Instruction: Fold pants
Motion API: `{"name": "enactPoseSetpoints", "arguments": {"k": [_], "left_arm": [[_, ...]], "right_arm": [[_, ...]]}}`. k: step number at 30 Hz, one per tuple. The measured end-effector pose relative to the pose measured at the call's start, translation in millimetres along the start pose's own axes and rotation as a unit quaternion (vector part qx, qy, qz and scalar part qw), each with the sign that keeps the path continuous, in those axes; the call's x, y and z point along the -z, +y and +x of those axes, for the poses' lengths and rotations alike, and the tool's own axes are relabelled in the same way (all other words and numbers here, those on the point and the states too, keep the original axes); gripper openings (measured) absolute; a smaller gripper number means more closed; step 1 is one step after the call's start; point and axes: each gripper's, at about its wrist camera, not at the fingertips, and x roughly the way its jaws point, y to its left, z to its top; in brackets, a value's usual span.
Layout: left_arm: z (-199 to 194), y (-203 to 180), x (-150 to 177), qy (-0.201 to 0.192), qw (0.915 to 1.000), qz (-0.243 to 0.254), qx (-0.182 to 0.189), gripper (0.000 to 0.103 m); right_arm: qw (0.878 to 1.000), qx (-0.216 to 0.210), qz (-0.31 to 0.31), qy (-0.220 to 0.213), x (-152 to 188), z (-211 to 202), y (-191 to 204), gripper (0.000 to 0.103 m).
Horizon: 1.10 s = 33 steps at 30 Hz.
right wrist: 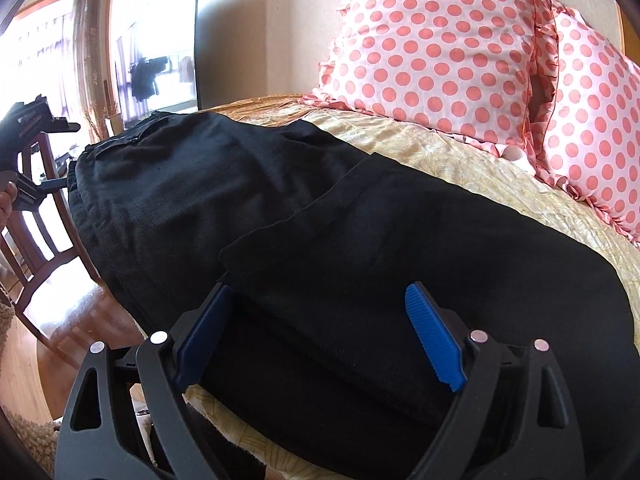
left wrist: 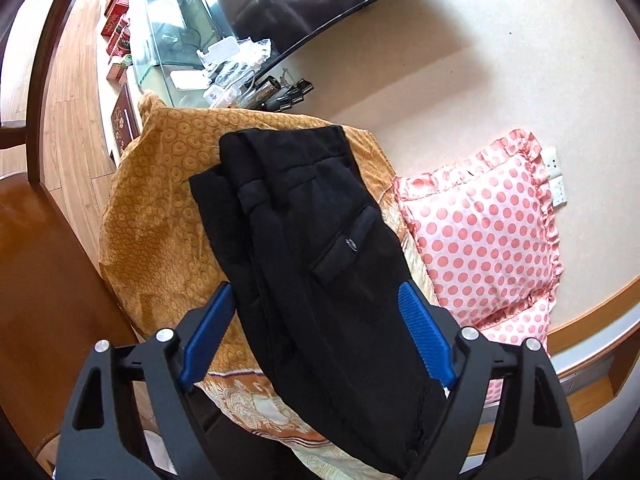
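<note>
Lying lengthwise on the bed (left wrist: 160,208), the black pants (left wrist: 312,240) look folded leg over leg, waistband toward the upper middle of the left wrist frame and a back pocket (left wrist: 346,242) facing up. The left gripper (left wrist: 318,344) hangs over them with its fingers (left wrist: 424,332) spread wide, holding nothing. The right gripper (right wrist: 320,340) sits low over the dark cloth, fingers (right wrist: 434,340) likewise apart, empty as far as I can tell.

My worry is the next pinch: with layers stacked, the fingers could catch only the top layer, so the fold would drag crooked. The pants also lie near the bed's edge and might slide off when lifted.

From the left wrist you see the waistband and pocket; the right wrist shows instead a hemmed leg end (right wrist: 360,200) lying across the pants (right wrist: 200,184), two spotted pillows (right wrist: 432,48) at upper right, and the other gripper (right wrist: 28,152) at far left.
</note>
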Motion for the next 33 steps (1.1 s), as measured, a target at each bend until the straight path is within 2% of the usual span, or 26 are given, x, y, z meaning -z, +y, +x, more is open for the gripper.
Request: {"name": "enactPoseSetpoints", "arguments": {"k": [5, 7, 12, 15, 17, 18, 20, 21, 22, 24, 30, 33], "left_arm": [[-8, -17, 12, 0.004, 0.9996, 0.023, 0.018, 0.080], [0, -22, 14, 0.023, 0.9989, 0.034, 0.020, 0.080], [30, -6, 18, 0.077, 0.9963, -0.016, 0.034, 0.079], [32, -6, 14, 0.067, 0.9967, -0.019, 0.042, 0.080], [35, -3, 10, 0.061, 0.9959, -0.039, 0.054, 0.079], [37, -1, 9, 0.060, 0.9949, -0.050, 0.065, 0.076], [42, 1, 8, 0.055, 0.9946, -0.063, 0.062, 0.059], [43, 4, 8, 0.053, 0.9944, -0.067, 0.062, 0.036], [45, 6, 9, 0.053, 0.9947, -0.070, 0.054, 0.004], [40, 10, 13, 0.043, 0.9953, -0.069, 0.052, 0.006], [8, 0, 22, 0.008, 0.9989, -0.025, 0.038, 0.005], [12, 8, 24, 0.015, 0.9997, -0.017, 0.011, 0.008]], "right_arm": [[1.000, -0.001, 0.002, -0.002, 0, 2, 0, 0.092], [1.000, -0.003, 0.001, -0.004, -1, 2, 0, 0.092], [1.000, 0.000, 0.002, -0.004, -2, 4, 0, 0.093], [1.000, -0.001, 0.002, -0.005, -1, 4, 0, 0.093], [1.000, -0.001, 0.002, -0.005, -1, 3, 0, 0.093], [1.000, -0.001, 0.002, -0.005, -1, 4, 0, 0.093], [1.000, -0.001, 0.004, -0.007, -1, 4, 0, 0.093], [1.000, -0.001, 0.005, -0.008, -1, 4, 0, 0.093], [1.000, 0.000, 0.005, -0.009, -1, 4, 0, 0.093], [1.000, 0.000, 0.005, -0.010, -2, 5, 0, 0.093], [1.000, 0.000, 0.006, -0.012, -1, 6, 0, 0.093], [1.000, -0.001, 0.008, -0.013, -1, 6, 0, 0.093]]}}
